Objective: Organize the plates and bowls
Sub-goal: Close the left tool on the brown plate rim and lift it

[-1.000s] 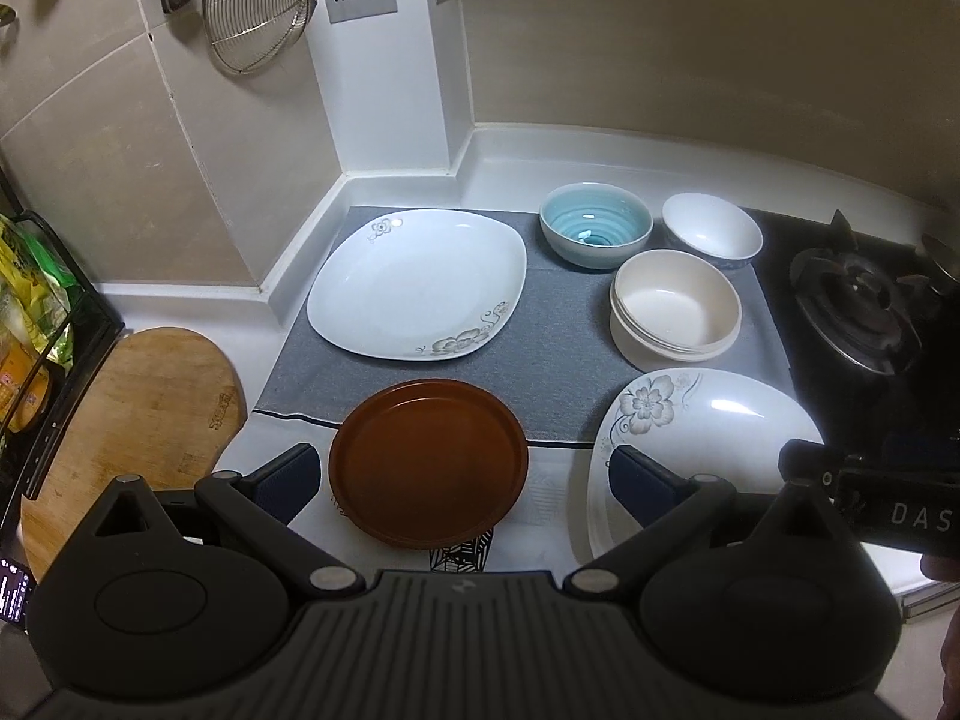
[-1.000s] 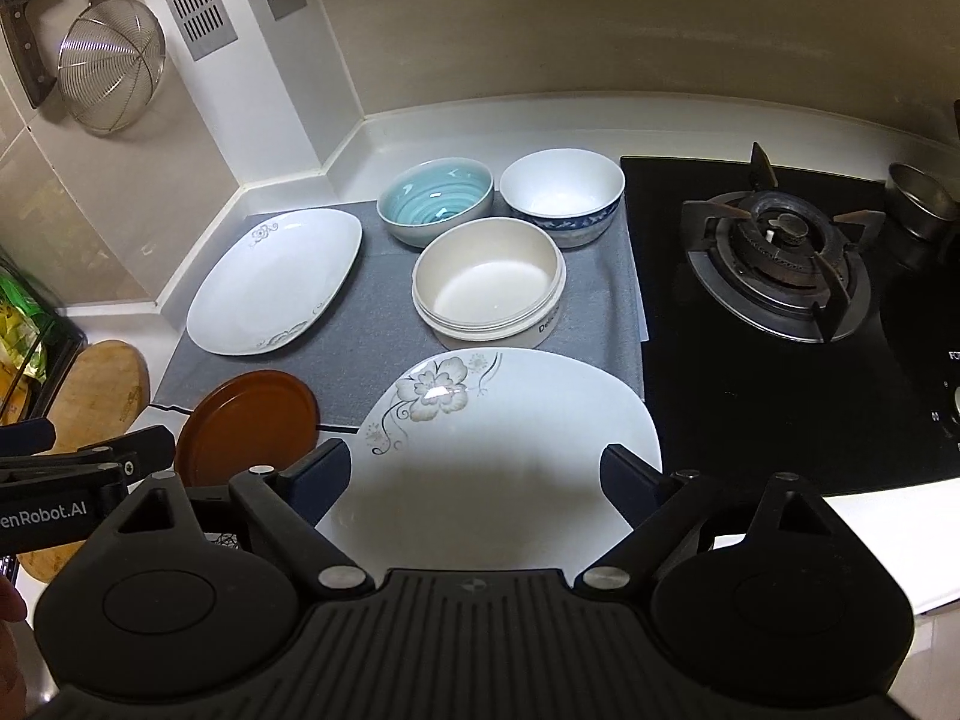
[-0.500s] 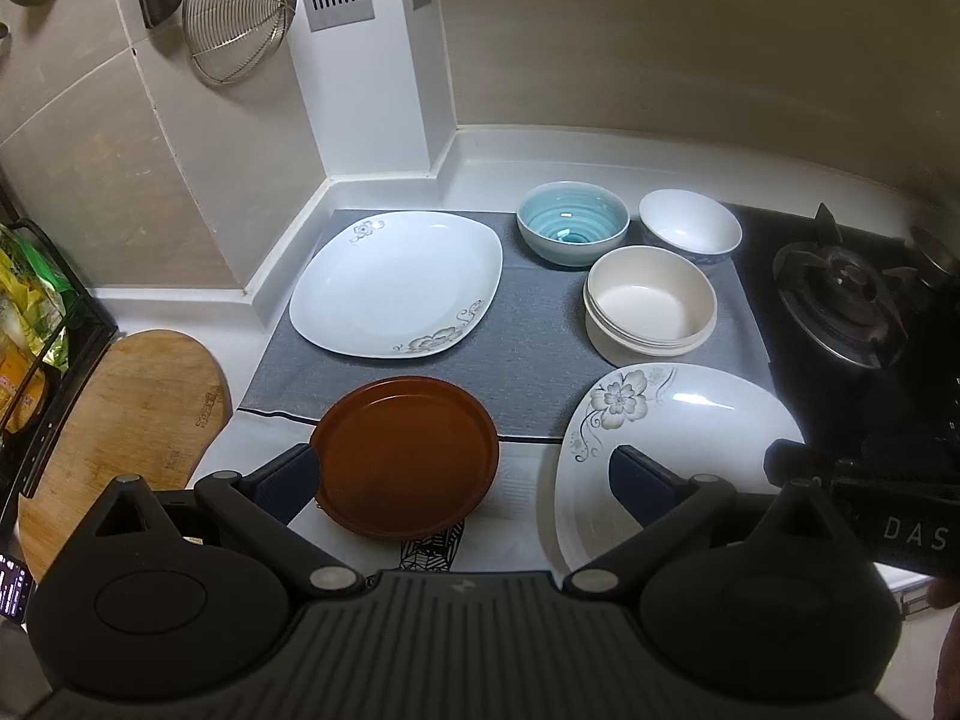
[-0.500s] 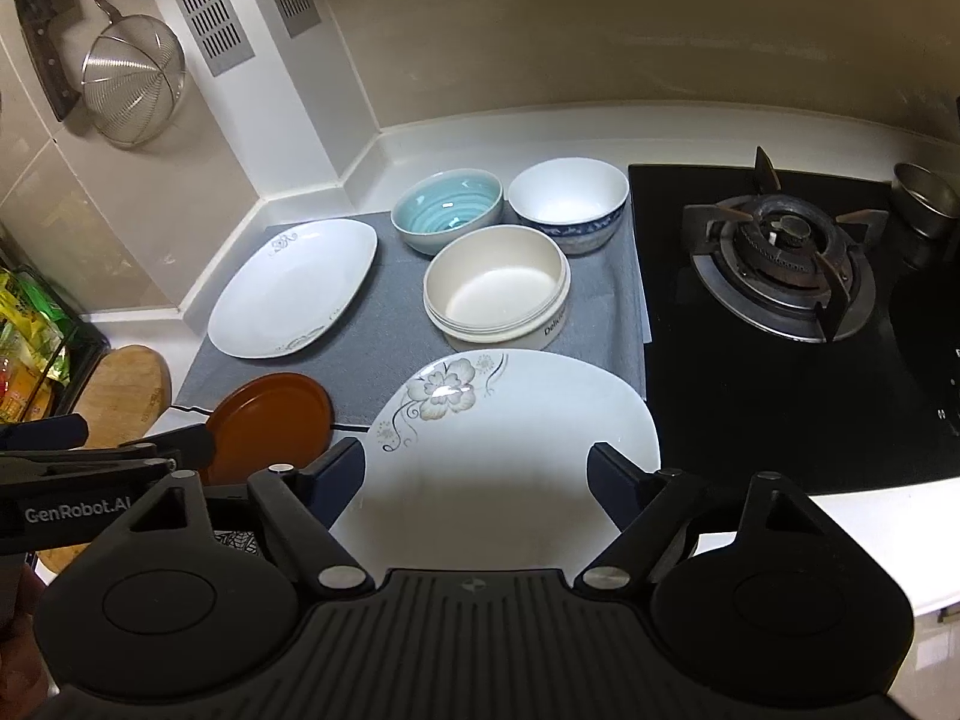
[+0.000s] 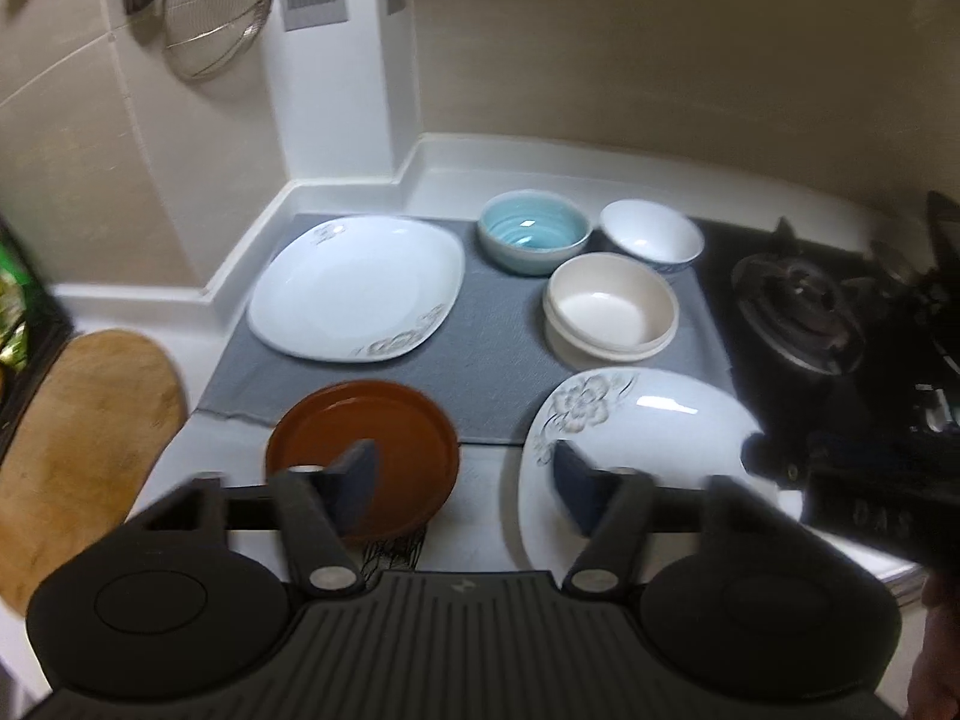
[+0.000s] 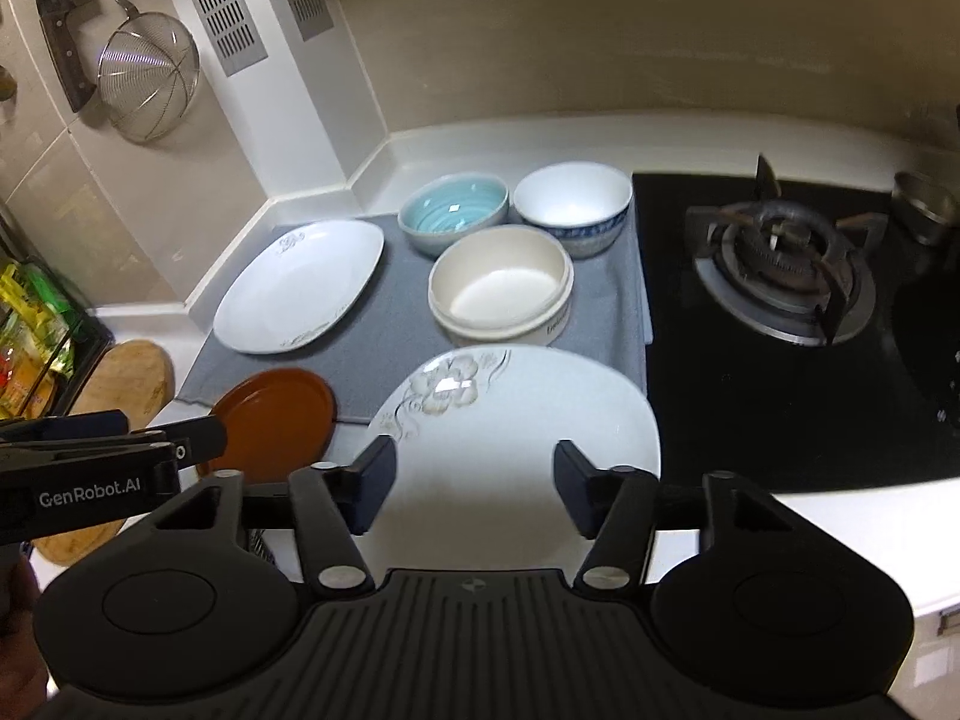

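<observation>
A grey mat (image 5: pixel 480 354) holds a white square plate (image 5: pixel 360 288), a blue bowl (image 5: pixel 534 228), a white bowl with blue trim (image 5: pixel 651 234) and a cream bowl (image 5: pixel 612 312). A brown plate (image 5: pixel 384 444) and a white flower plate (image 5: pixel 642 432) lie at the mat's front edge. My left gripper (image 5: pixel 462 480) is open and empty, above the gap between the brown plate and the flower plate. My right gripper (image 6: pixel 474 480) is open and empty above the flower plate (image 6: pixel 516 420). The brown plate (image 6: pixel 276 420) shows at left there.
A gas stove (image 6: pixel 780 258) fills the right side, with a small metal cup (image 6: pixel 924 204) behind it. A wooden cutting board (image 5: pixel 78 438) lies at left beside a black rack (image 6: pixel 42 336). A strainer (image 6: pixel 147 75) and a cleaver (image 6: pixel 60 24) hang on the wall.
Both grippers' jaws have narrowed a little but stay open. Both have pulled back and up, so the dishes look smaller. No dish has moved.
</observation>
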Demonstrator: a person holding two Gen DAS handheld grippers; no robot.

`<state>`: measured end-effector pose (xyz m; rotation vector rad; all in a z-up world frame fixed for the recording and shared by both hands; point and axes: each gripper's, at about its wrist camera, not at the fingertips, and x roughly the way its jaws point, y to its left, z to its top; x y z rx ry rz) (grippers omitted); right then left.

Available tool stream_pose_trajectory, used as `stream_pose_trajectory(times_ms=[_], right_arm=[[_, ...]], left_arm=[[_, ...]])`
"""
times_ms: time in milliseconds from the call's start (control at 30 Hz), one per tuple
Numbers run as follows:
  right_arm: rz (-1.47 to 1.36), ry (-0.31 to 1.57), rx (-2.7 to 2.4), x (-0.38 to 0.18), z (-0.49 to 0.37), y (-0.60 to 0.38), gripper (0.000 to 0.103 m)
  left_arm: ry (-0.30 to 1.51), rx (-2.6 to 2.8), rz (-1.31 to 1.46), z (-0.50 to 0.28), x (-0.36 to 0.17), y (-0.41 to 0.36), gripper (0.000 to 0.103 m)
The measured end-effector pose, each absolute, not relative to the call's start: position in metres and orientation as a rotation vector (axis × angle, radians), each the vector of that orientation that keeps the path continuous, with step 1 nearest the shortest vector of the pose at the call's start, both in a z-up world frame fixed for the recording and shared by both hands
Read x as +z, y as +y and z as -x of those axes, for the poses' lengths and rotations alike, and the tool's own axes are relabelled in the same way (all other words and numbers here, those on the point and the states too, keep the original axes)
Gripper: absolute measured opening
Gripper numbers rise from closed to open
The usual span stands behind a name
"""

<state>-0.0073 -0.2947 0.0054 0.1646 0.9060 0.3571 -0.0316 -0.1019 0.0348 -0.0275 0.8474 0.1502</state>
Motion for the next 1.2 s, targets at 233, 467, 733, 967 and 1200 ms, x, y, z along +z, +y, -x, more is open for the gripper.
stream_pose_trajectory(times_ms=[233, 467, 733, 967, 1200], right_arm=[[-0.174, 0.859, 0.345, 0.018, -0.002, -0.272, 0.032], [-0.145, 0.87, 0.349, 0.011, -0.006, -0.225, 0.02], [-0.149, 0.896, 0.342, -0.002, -0.009, -0.189, 0.021], [-0.143, 0.933, 0.355, -0.018, -0.025, -0.154, 0.021], [-0.05, 1.019, 0.38, -0.044, -0.042, -0.119, 0.021]], left_arm=[[0.826, 0.051, 0.059, 0.025, 0.024, -0.063, 0.003], [0.839, 0.059, 0.108, 0.02, -0.011, 0.0, 0.003], [0.905, 0.148, 0.113, 0.002, -0.06, 0.063, 0.006], [0.979, 0.092, 0.118, -0.014, -0.092, 0.079, 0.015], [0.983, 0.05, 0.147, -0.003, -0.089, 0.1, 0.011]])
